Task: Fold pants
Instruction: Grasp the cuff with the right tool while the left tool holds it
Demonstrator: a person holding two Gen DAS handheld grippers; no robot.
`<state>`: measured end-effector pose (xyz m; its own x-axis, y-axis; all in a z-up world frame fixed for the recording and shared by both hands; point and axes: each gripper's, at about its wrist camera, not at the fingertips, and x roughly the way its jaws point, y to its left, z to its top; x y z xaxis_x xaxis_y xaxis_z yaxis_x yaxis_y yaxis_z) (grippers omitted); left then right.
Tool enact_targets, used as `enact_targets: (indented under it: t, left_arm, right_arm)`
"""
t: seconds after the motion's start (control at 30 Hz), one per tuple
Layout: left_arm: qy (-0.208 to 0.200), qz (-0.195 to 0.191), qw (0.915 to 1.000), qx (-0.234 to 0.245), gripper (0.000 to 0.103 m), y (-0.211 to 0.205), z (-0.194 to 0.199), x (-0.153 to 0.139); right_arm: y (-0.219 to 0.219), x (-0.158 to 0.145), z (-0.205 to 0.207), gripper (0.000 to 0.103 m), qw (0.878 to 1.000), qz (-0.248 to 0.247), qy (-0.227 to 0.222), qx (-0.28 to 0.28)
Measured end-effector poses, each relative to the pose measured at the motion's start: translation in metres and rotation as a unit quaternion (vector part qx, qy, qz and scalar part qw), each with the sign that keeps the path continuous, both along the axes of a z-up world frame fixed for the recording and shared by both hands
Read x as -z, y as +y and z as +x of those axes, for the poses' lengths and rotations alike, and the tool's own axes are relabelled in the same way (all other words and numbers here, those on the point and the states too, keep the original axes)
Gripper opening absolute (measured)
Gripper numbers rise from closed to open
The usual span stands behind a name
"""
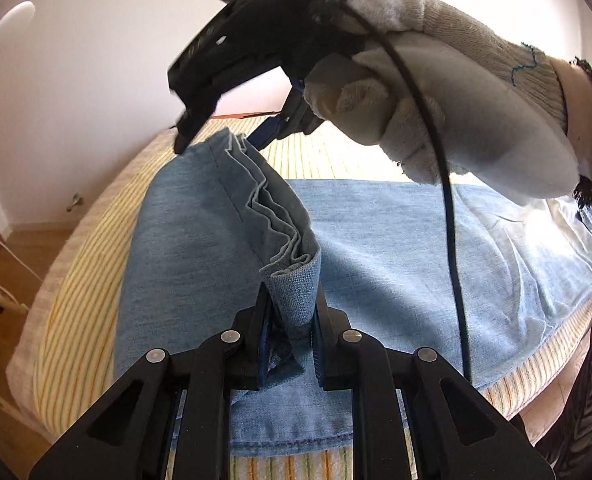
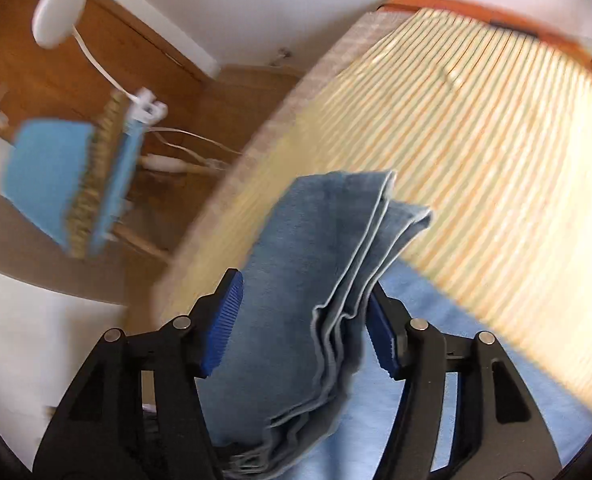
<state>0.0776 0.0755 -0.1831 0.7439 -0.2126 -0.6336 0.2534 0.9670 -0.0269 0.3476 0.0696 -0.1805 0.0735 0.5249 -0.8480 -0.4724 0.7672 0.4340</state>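
Note:
Light blue denim pants point(image 1: 376, 260) lie spread on a striped bed sheet point(image 1: 75, 300). One end is lifted and doubled over, so its layered edge point(image 1: 263, 200) stands up as a ridge. My left gripper point(image 1: 289, 304) is shut on the near end of that ridge. A gloved hand point(image 1: 456, 100) holds my right gripper point(image 1: 223, 136) over the far end. In the right wrist view, the right gripper point(image 2: 304, 280) stands open. The layered pants point(image 2: 296, 240) hang between its blue pads point(image 2: 219, 320), which do not press on them.
A black cable point(image 1: 452, 240) hangs from the right gripper across the pants. The bed's left edge point(image 2: 255, 152) drops to a wooden floor. There stand a chair with a blue cushion point(image 2: 55, 176), white cords, and a white round lamp point(image 2: 59, 12).

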Motion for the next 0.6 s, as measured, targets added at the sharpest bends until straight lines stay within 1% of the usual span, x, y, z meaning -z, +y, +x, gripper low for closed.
enact_targets:
  t: [0.03,0.07,0.1,0.13,0.17,0.2,0.23,0.27,0.33,0.43,0.5,0.6]
  left_arm:
    - [0.000,-0.002,1.0000,0.000,0.015,0.000,0.000,-0.002]
    - [-0.001,-0.004,1.0000,0.000,0.015,0.002,0.000,-0.001]
    - [-0.002,-0.005,1.0000,0.000,0.015,0.003,0.000,-0.002]
    - [-0.004,-0.006,1.0000,-0.002,0.015,0.008,0.002,-0.003]
    - [-0.005,-0.006,1.0000,-0.002,0.015,0.007,-0.002,-0.002]
    - [-0.005,-0.009,0.9999,-0.004,0.015,0.009,-0.004,-0.002]
    - [-0.004,-0.017,0.9998,-0.006,0.015,0.012,-0.005,-0.004]
    - [-0.001,-0.026,0.9996,-0.006,0.015,0.014,-0.006,-0.005]
    - [0.008,-0.060,0.9981,-0.009,0.015,0.024,-0.007,-0.011]
    - [0.012,-0.105,0.9944,-0.005,0.015,0.031,-0.008,-0.027]
    - [0.000,-0.113,0.9936,0.002,0.015,0.028,-0.013,-0.039]
    - [-0.015,-0.115,0.9932,0.017,0.015,0.013,-0.020,-0.057]
  right_arm:
    - [0.007,0.000,-0.001,0.058,1.000,-0.015,-0.010,-0.004]
    - [0.009,0.002,-0.001,0.044,0.999,-0.029,-0.014,-0.007]
    - [0.011,0.006,0.000,0.035,0.999,-0.037,-0.010,-0.011]
    - [0.012,0.009,0.001,0.020,0.999,-0.044,-0.007,-0.011]
    - [0.012,0.013,0.002,0.017,0.999,-0.048,-0.005,-0.009]
    - [0.012,0.017,0.004,0.016,0.999,-0.046,-0.003,-0.004]
    - [0.010,0.019,0.005,0.012,0.999,-0.043,-0.004,0.001]
    - [0.009,0.020,0.004,0.012,0.999,-0.041,-0.006,0.007]
    - [0.006,0.016,0.001,0.011,0.999,-0.031,-0.014,0.015]
    - [-0.002,-0.007,-0.006,0.010,0.999,-0.018,-0.044,0.018]
    - [-0.013,-0.027,-0.009,0.010,0.998,-0.011,-0.061,0.021]
    - [-0.030,-0.052,-0.015,0.010,0.996,-0.007,-0.083,0.028]
